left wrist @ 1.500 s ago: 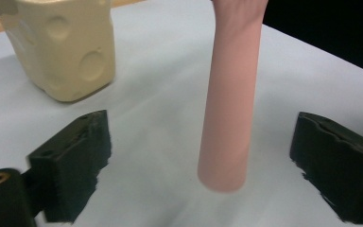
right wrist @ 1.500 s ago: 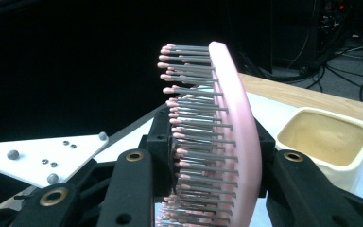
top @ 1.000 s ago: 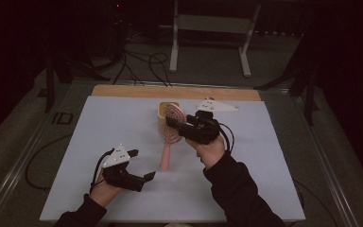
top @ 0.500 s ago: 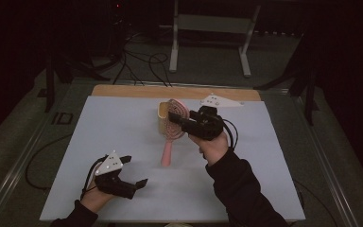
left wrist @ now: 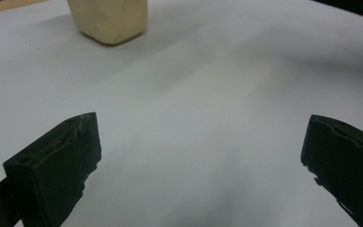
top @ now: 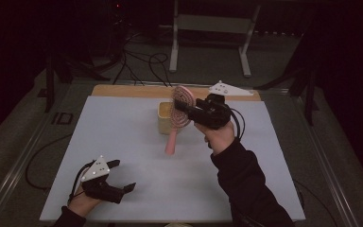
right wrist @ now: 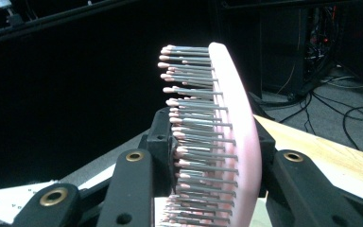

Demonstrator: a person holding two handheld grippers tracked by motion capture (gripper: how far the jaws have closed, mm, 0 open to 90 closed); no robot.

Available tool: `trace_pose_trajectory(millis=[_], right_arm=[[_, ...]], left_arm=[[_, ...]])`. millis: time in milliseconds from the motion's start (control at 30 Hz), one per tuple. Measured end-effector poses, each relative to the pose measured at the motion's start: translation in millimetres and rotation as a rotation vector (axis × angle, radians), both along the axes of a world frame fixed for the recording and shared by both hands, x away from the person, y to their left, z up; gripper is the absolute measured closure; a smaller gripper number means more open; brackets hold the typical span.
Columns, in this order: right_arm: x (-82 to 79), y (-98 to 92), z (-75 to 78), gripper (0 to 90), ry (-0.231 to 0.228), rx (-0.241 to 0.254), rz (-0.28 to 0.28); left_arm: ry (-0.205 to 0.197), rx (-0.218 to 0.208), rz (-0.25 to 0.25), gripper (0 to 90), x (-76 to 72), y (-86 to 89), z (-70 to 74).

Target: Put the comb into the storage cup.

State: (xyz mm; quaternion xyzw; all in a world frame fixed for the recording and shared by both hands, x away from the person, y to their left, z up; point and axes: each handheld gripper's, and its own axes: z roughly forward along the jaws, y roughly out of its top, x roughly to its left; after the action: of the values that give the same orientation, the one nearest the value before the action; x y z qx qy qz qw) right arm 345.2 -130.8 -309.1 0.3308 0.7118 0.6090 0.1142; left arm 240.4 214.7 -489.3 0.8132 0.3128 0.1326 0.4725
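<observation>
Jaws of right gripper (top: 185, 108) clamping one pink hairbrush (top: 179, 115), one cream cup (top: 163, 119)

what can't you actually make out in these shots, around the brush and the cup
- Inside of the beige cup: high view, the pink hairbrush head stands in front of it; left tool view cuts its top off at the upper edge.
- Brush handle: right tool view, cut off by the bottom edge.
- Right tool pads: high view, hidden behind the brush head.
- Back half of the table and the floor beyond: dim, cables blur together.
</observation>
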Motion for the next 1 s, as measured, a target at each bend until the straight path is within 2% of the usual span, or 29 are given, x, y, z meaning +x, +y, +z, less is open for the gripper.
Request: trace_pose_trajectory(millis=[67,500,1000], right_arm=[[4.4,-1.0,3.2,64.5,-0.003,0.004,-0.001],[26.0,-1.0,19.4,64.5,-0.050,-0.011,-0.021],[55.2,4.8,25.5,64.5,-0.062,-0.023,-0.056]], left_arm=[[0.011,0.008,0.008,0.0,1.0,4.1,-3.7],[0.005,-0.021,0.037,0.0,-3.5,16.6,-6.3],[0.009,-0.022,0.015,0.1,-4.6,15.0,-6.6]])
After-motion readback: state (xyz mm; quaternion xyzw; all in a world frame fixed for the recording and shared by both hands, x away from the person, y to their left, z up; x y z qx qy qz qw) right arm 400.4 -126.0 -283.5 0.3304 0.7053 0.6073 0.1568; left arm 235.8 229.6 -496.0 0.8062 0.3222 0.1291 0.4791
